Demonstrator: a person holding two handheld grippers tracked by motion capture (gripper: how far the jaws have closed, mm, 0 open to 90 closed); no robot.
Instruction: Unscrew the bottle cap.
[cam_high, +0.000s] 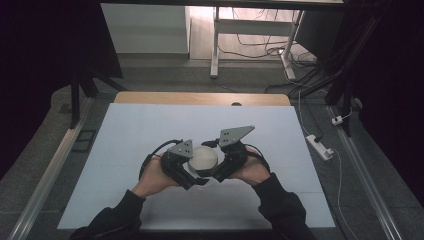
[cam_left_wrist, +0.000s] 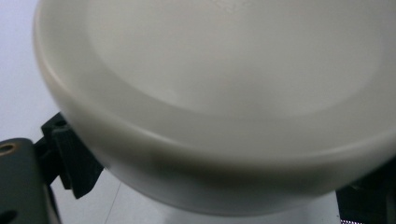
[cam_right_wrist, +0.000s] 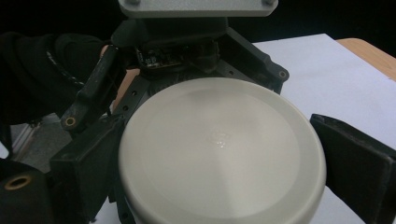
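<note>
A round cream-white container (cam_high: 204, 158) with a flat domed lid (cam_right_wrist: 219, 149) is held over the middle of the white table cover (cam_high: 130, 135). My left gripper (cam_high: 194, 178) comes at it from the left, and its two black jaws flank the part under the lid's rim (cam_left_wrist: 219, 186). My right gripper (cam_high: 214, 174) meets it from the right, its black jaws pressed against opposite sides of the lid (cam_right_wrist: 222, 163). In the right gripper view the left gripper (cam_right_wrist: 187, 51) faces me just behind the lid. What lies under the lid is hidden.
A wooden table edge (cam_high: 200, 98) runs along the far side of the cover. On the floor to the right lie a white power strip (cam_high: 320, 146) and cables. White desk legs (cam_high: 215, 45) stand beyond the table. Metal rails (cam_high: 47, 175) line both sides.
</note>
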